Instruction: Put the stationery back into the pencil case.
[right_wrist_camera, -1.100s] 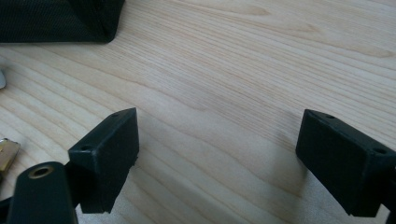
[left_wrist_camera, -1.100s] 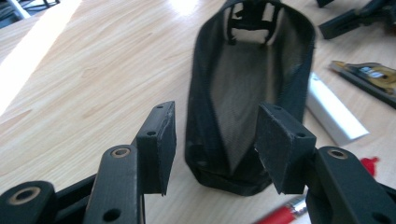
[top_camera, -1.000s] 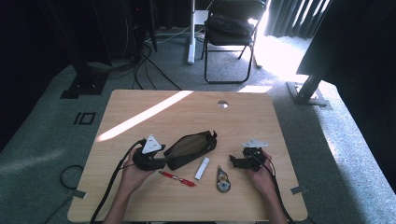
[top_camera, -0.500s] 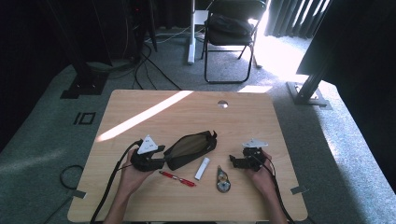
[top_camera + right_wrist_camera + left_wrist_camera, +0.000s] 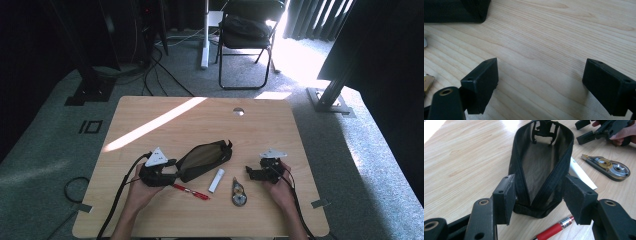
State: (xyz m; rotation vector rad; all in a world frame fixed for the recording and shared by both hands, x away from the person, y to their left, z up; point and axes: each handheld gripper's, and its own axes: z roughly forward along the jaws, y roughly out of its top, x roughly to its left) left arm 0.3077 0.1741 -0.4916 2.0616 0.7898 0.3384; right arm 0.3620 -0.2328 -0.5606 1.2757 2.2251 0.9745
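The pouch [image 5: 203, 159] lies near the middle of the table [image 5: 165, 115], its long axis running from the left gripper [image 5: 170, 167] up and away to the right, its zip open along the top; in the left gripper view the near end of the pouch [image 5: 537, 192] sits between the jaws, which stand apart on either side of it, the left pad close against the fabric and the right pad just clear, so it is not yet clamped; this gripper is plainly the nearer one, and a small closing would likely take the end; the right gripper [image 5: 254, 172] rests well apart to the right, jaws wide and holding nothing, bare wood between them in its own view; between the two lie a red pen [image 5: 191, 191] just beside the left gripper, a white stick [image 5: 216, 180] and a tape dispenser [image 5: 239, 192]; the table's far half is open room, while the near edge is close behind both hands
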